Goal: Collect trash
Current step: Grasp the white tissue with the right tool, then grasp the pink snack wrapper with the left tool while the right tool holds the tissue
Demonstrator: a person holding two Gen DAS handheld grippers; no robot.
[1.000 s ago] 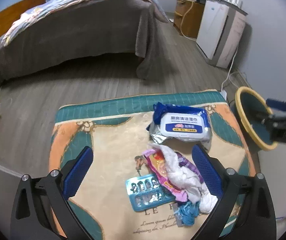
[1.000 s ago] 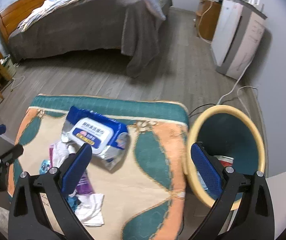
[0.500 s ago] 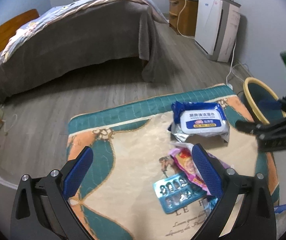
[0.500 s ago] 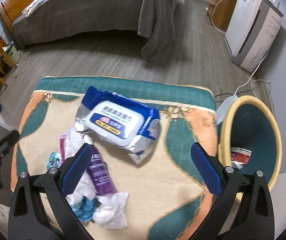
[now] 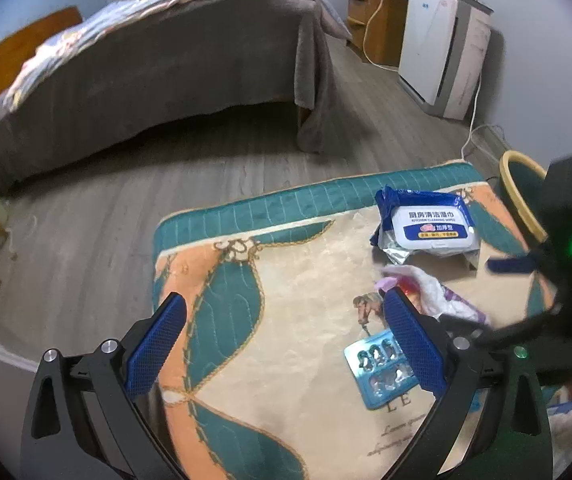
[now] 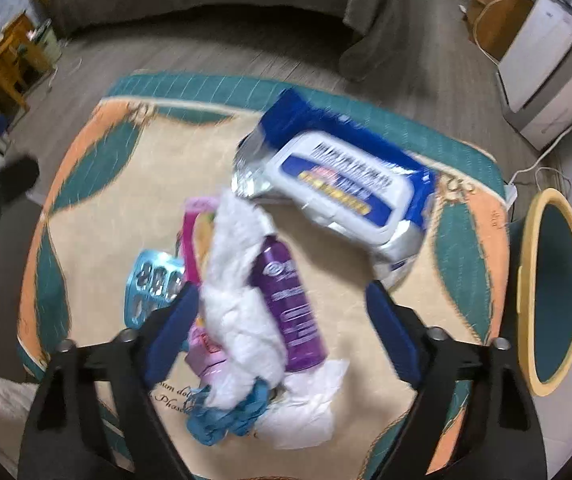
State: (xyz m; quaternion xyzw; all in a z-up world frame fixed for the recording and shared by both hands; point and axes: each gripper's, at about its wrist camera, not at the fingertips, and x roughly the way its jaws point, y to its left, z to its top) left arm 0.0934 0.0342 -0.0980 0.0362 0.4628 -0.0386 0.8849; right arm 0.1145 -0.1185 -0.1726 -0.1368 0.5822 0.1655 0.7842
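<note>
The right hand-held gripper [image 6: 281, 324] points steeply down over a pile of litter on a patterned rug [image 6: 85, 184]. Its blue-padded jaws have just been closing in from their widest but stand apart, with nothing pressed between them; crumpled white tissue [image 6: 241, 300] and a purple tube-shaped wrapper [image 6: 290, 308] lie below the gap. The view is blurred.

Around those sit a pink wrapper [image 6: 191, 240], a light blue blister pack [image 6: 149, 284], a wad of blue fabric or paper [image 6: 221, 420] and more white tissue nearer the camera. Just beyond lies a blue and white wet-wipe pack [image 6: 346, 184]. To the right, off the rug's edge, stands a bin [image 6: 526, 280] with a yellow rim and teal inside.

The left hand-held gripper [image 5: 286, 344] hangs open and empty over bare rug, left of the pile, its right finger in front of the blister pack [image 5: 378, 372].

Progress looks early: the whole pile remains on the rug, and what the bin holds cannot be seen from here. Each piece has yet to be picked up and carried to the bin.

Readable writing: the wipe pack [image 5: 430, 224] carries Chinese characters above "KITCHEN CLEANING WIPES". The rug shows script lettering, partly "LE" and "Lorem". The purple wrapper's print is too blurred to read.

Behind are a grey wood floor, a bed [image 5: 157, 68] under a grey cover and a white appliance [image 5: 442, 56] by the wall.
</note>
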